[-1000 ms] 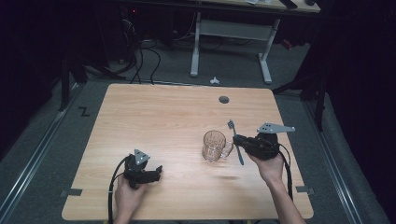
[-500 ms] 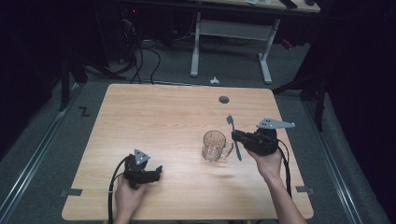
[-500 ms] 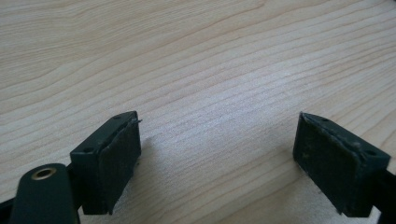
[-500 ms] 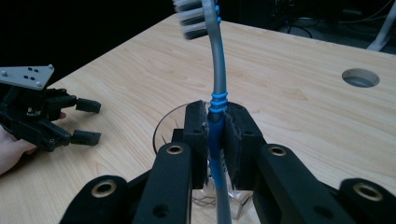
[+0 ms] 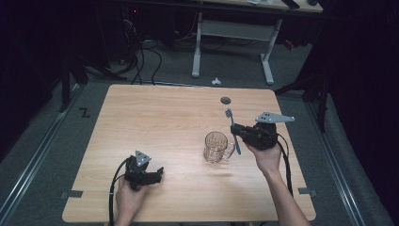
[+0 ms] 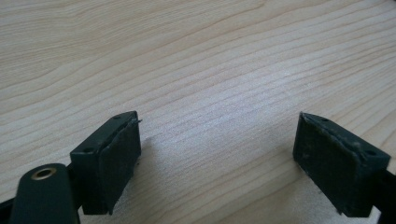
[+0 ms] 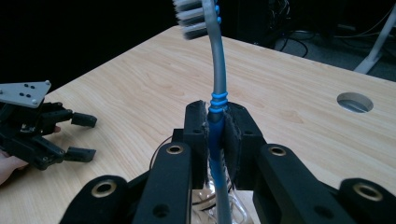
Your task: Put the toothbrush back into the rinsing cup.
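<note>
Glass mug [image 5: 217,147] stands on tabletop [image 5: 155,122]; toothbrush [image 5: 233,132] just right of it (raised, in right gripper [image 5: 236,130]).

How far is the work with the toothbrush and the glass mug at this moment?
Done: the right gripper is shut on the toothbrush, bristles up. In hand: the brush hangs beside the glass mug, its lower end outside it. Left: probably setting the brush into the mug. The left gripper rests open on the table.
</note>
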`<state>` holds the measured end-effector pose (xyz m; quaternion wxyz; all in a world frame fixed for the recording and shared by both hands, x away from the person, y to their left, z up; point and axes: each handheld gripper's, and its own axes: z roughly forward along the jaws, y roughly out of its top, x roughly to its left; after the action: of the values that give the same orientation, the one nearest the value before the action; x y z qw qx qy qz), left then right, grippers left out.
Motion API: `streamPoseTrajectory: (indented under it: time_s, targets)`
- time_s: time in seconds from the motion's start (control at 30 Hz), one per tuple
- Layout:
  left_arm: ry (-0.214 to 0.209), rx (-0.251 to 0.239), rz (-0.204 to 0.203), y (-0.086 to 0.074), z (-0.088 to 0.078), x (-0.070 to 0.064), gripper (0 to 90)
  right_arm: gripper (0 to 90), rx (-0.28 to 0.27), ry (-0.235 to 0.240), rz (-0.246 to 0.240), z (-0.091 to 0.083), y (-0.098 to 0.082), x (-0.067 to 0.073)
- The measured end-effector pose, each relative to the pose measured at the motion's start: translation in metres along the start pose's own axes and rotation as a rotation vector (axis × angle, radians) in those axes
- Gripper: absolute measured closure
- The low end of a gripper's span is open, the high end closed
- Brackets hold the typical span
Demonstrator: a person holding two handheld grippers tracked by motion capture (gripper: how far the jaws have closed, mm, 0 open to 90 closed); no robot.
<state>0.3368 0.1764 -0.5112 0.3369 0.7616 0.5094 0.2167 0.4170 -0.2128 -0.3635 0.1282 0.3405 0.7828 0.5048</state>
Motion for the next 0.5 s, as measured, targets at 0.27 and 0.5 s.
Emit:
streamPoseTrajectory:
  time_s: [0.27, 0.5]
  targets:
    - [0.0, 0.0, 0.0, 0.0, 0.0, 0.0, 15.6, 80.3, -0.024, 0.004, 0.003, 0.005, 0.006, -0.001]
    - [0.0, 0.0, 0.0, 0.0, 0.0, 0.0, 15.6, 80.3, -0.029, 0.005, 0.008, 0.012, 0.009, -0.002]
